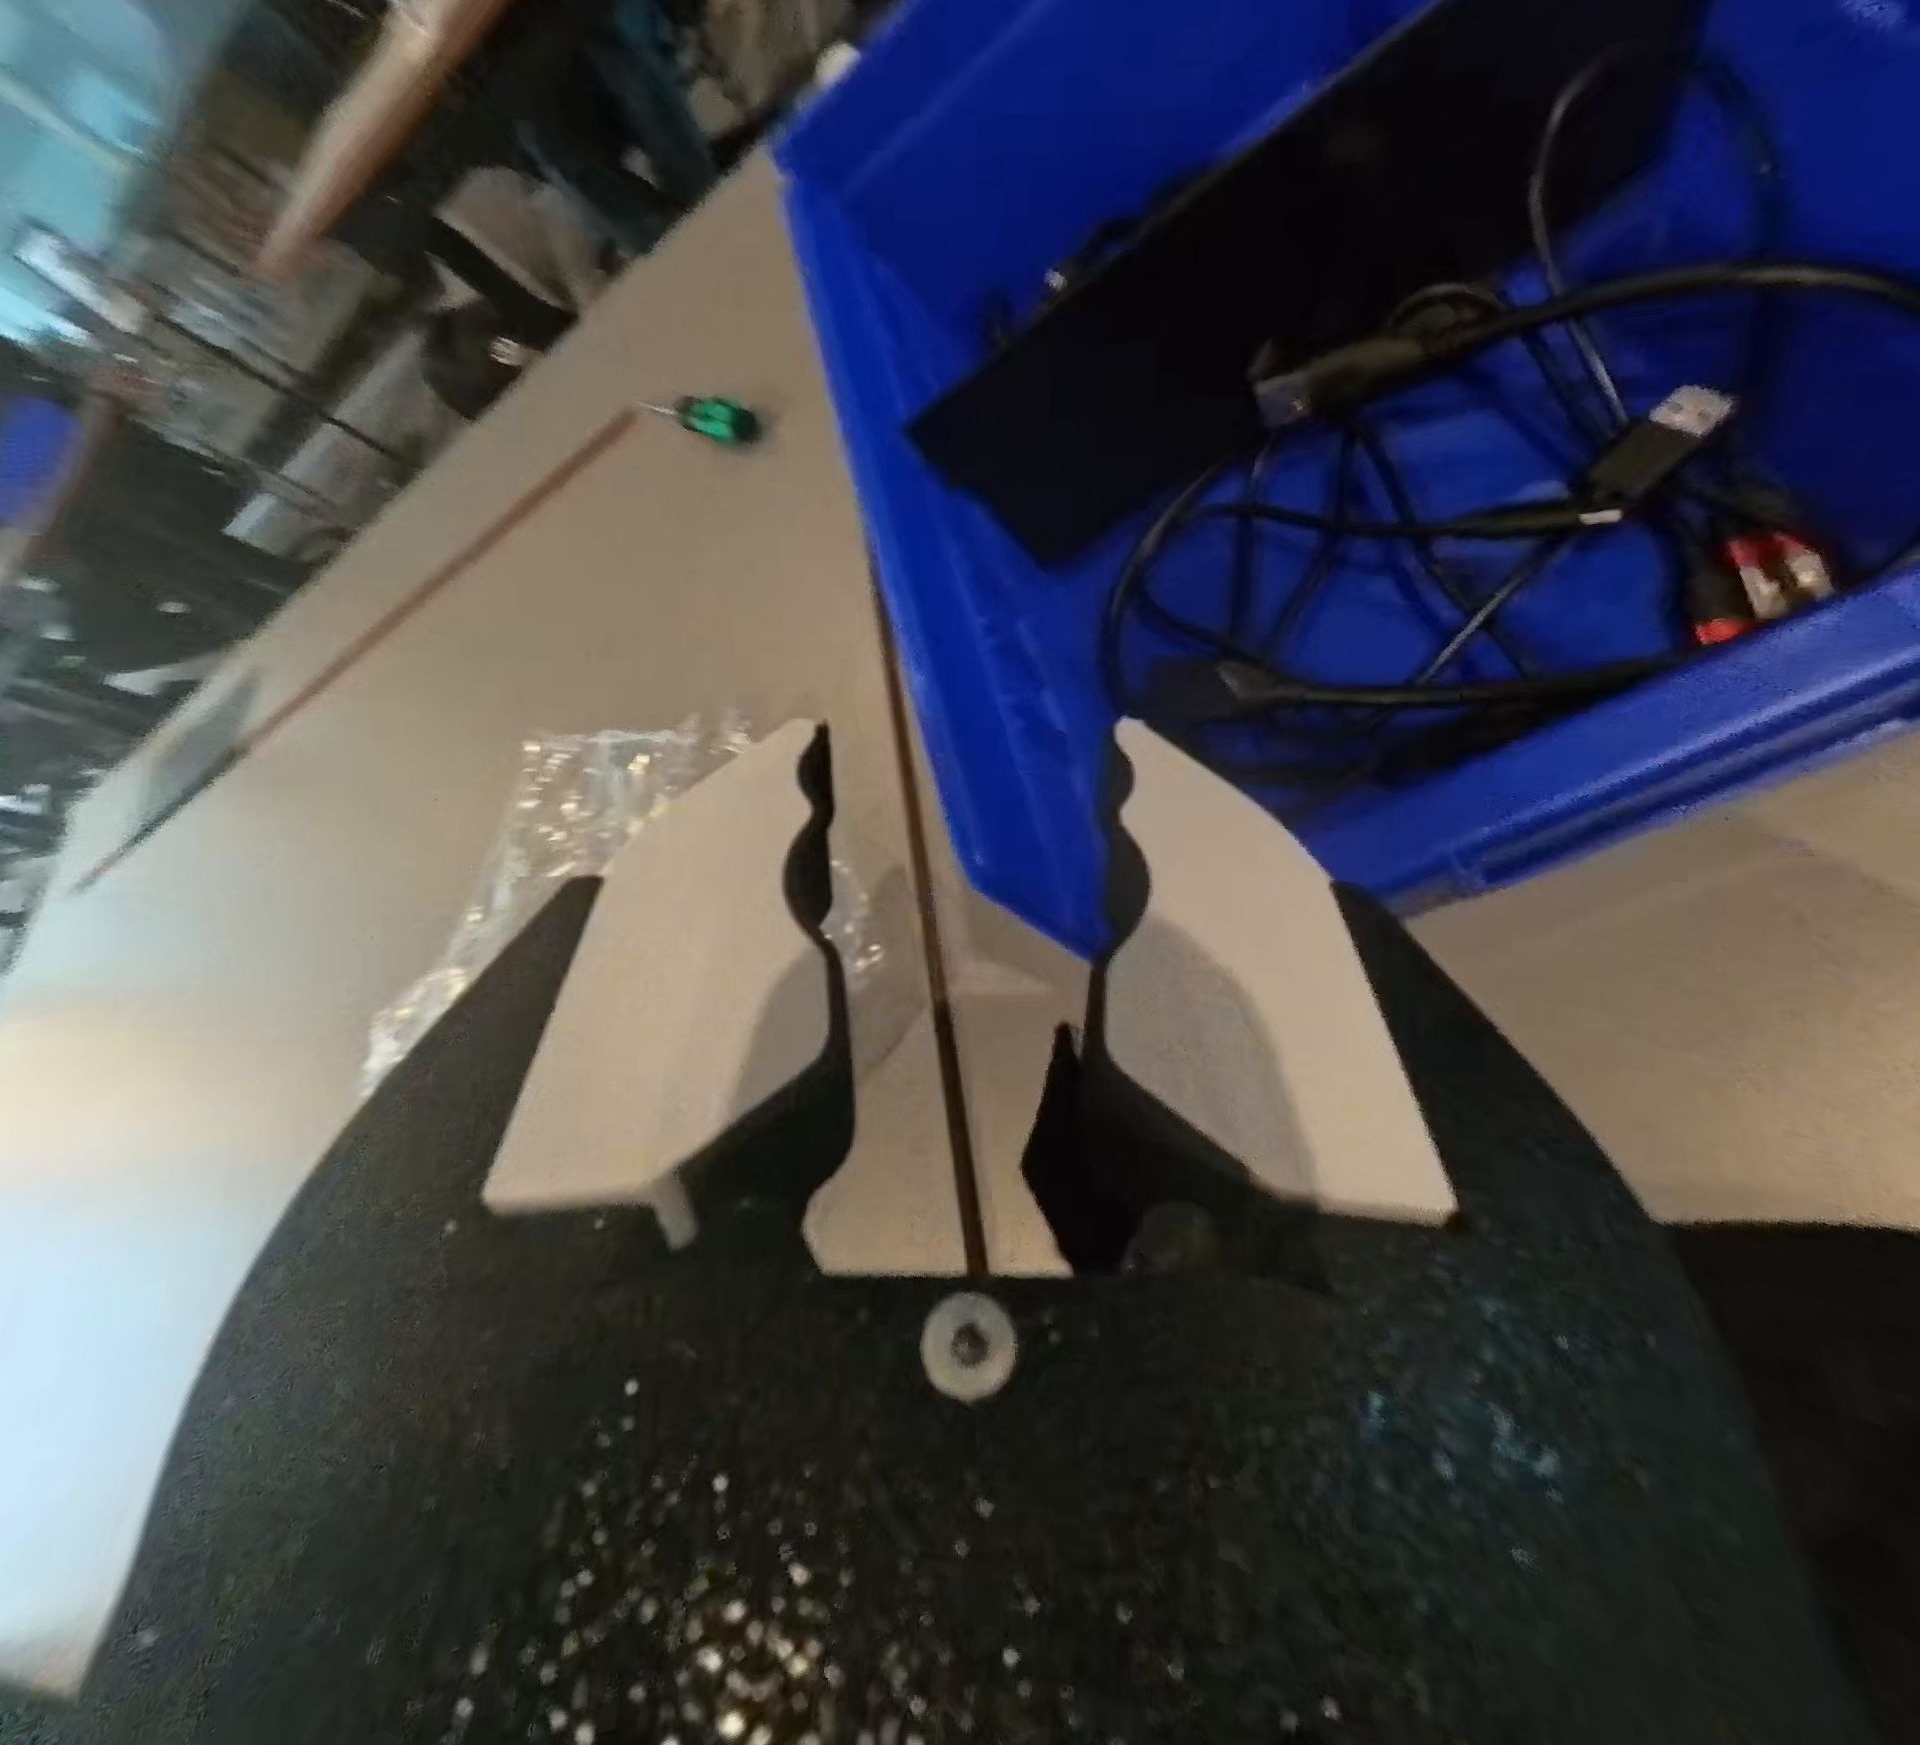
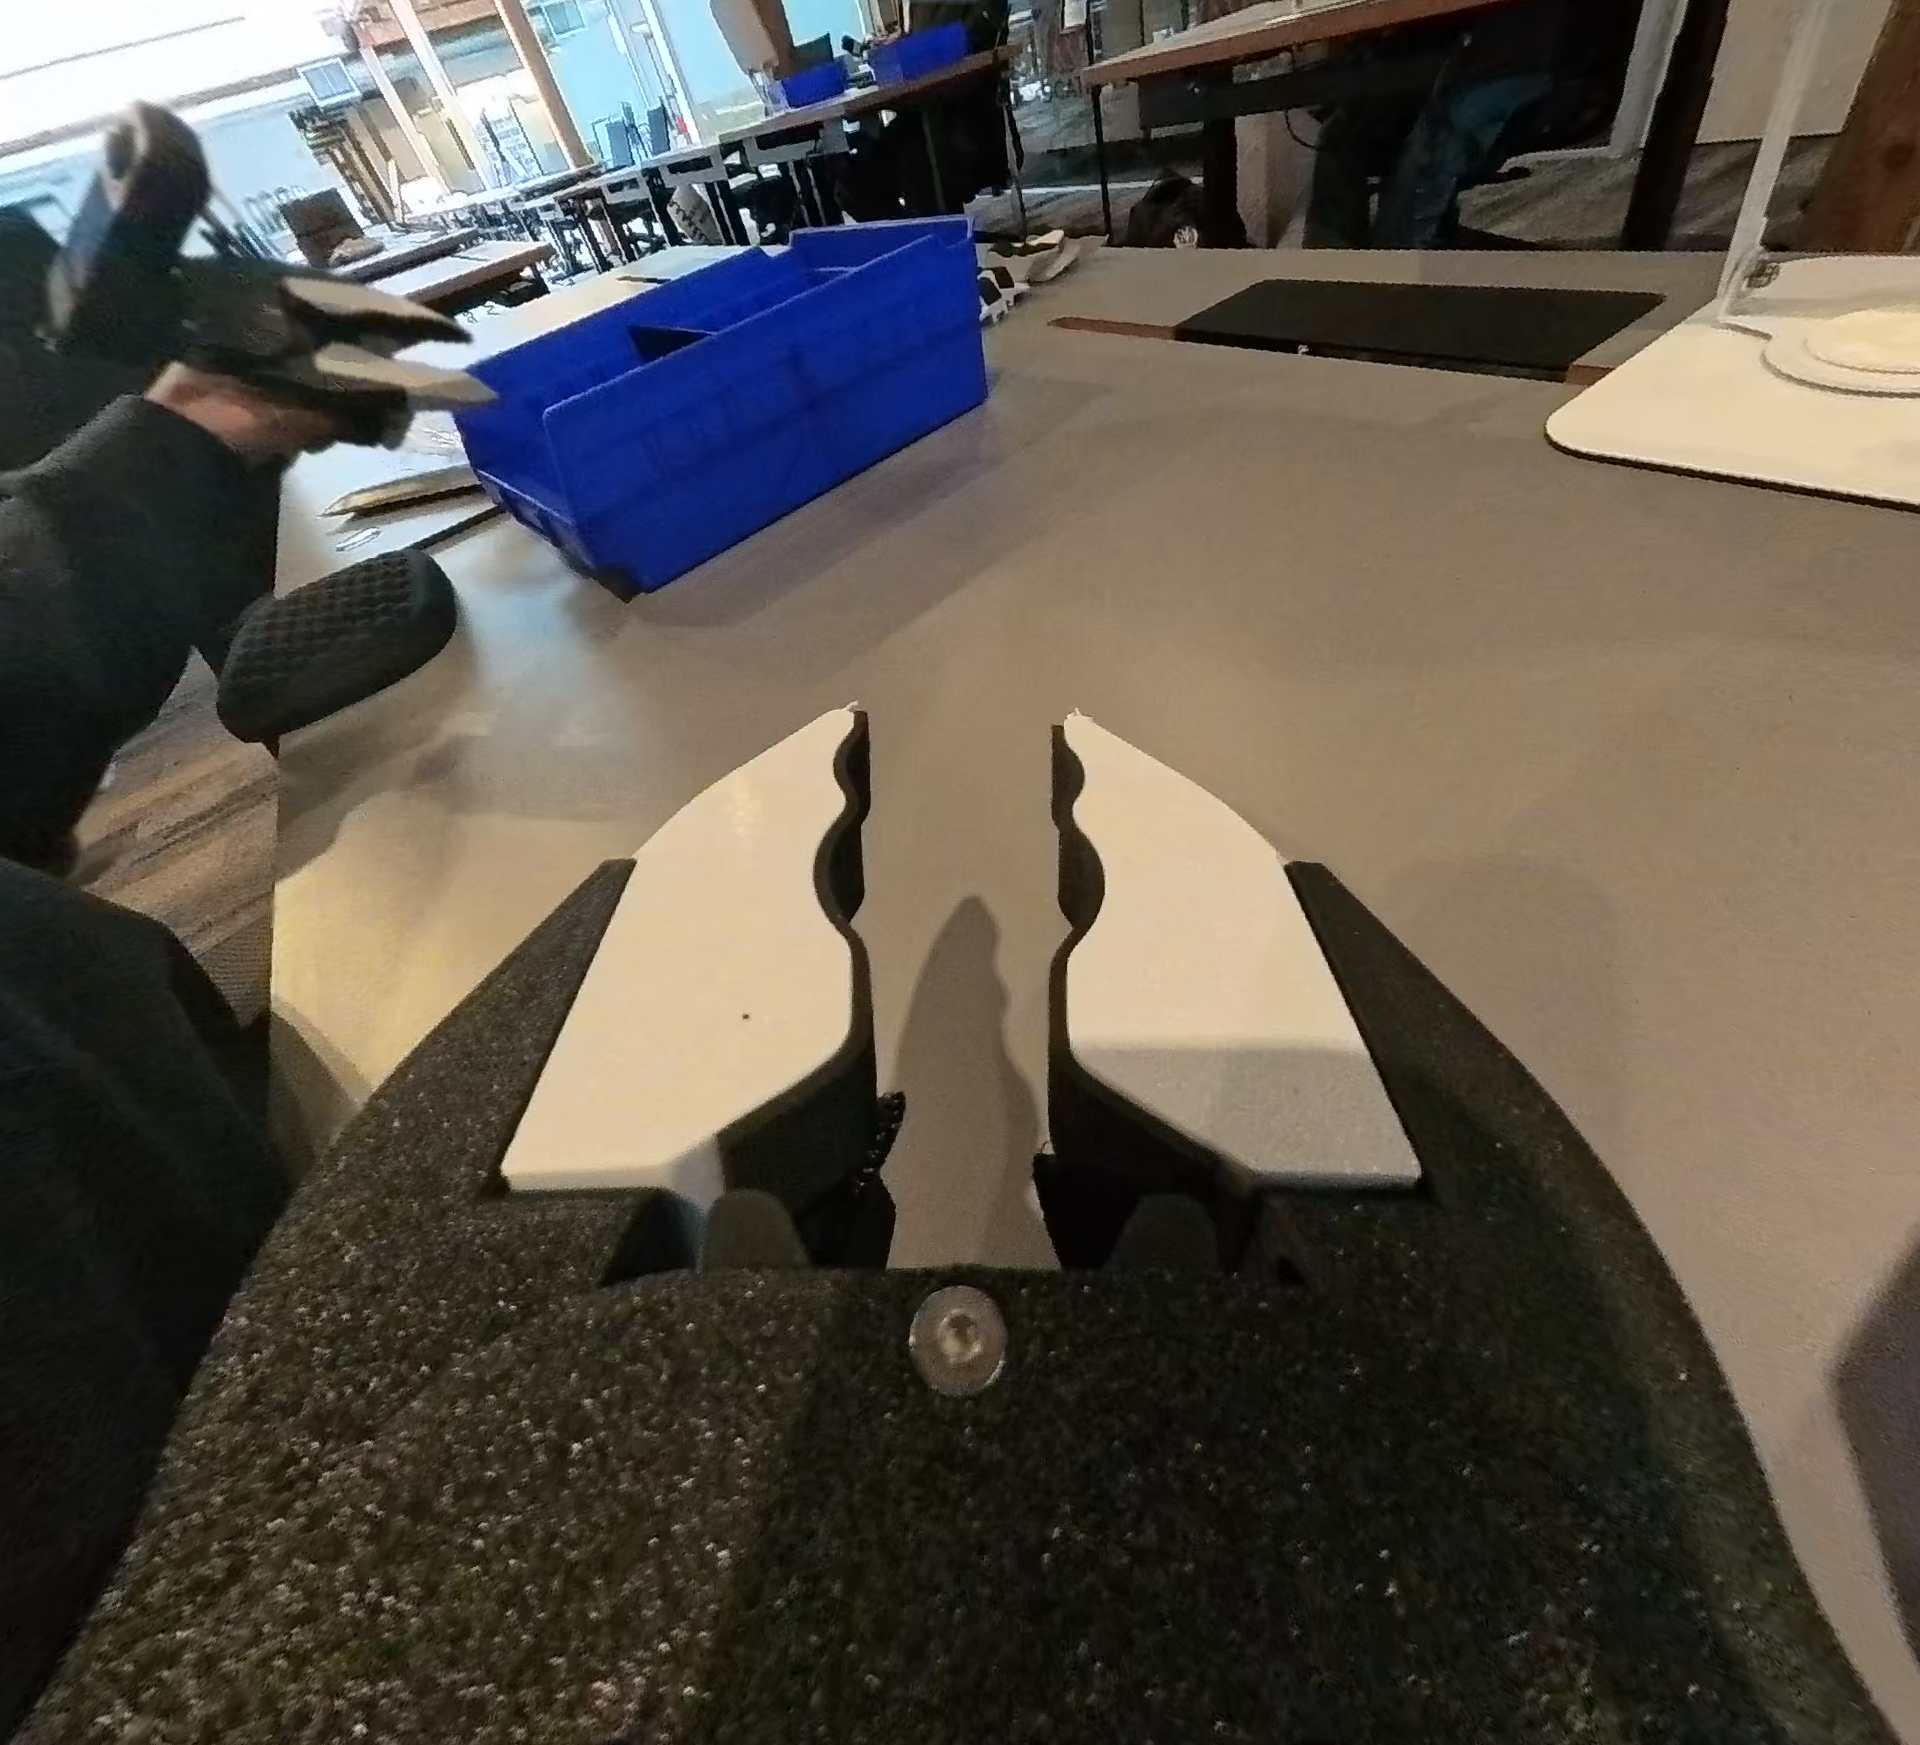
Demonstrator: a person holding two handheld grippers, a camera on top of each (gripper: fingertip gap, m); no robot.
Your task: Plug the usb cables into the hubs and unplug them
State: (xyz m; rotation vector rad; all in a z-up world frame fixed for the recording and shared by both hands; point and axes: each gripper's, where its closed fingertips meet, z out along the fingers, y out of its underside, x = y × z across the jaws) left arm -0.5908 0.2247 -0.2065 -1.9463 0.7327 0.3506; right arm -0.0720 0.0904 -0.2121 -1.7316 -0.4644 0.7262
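A blue bin (image 1: 1039,469) stands on the grey table, tilted in the left wrist view. In its near compartment lies a tangle of black USB cables (image 1: 1455,532) with silver and red plugs. A black divider (image 1: 1299,261) crosses the bin. I see no hub. My left gripper (image 1: 971,739) is open and empty, above the table by the bin's near corner. My right gripper (image 2: 961,724) is open and empty over bare table, well short of the bin (image 2: 748,407). The left gripper (image 2: 416,355) also shows in the right wrist view, held in the air left of the bin.
A green-handled screwdriver (image 1: 717,419) lies on the table left of the bin. Clear plastic packaging (image 1: 592,802) lies near the left gripper. A black mat (image 2: 1423,324) and a white base plate (image 2: 1745,417) sit at far right. A chair armrest (image 2: 332,646) is at the table's left edge.
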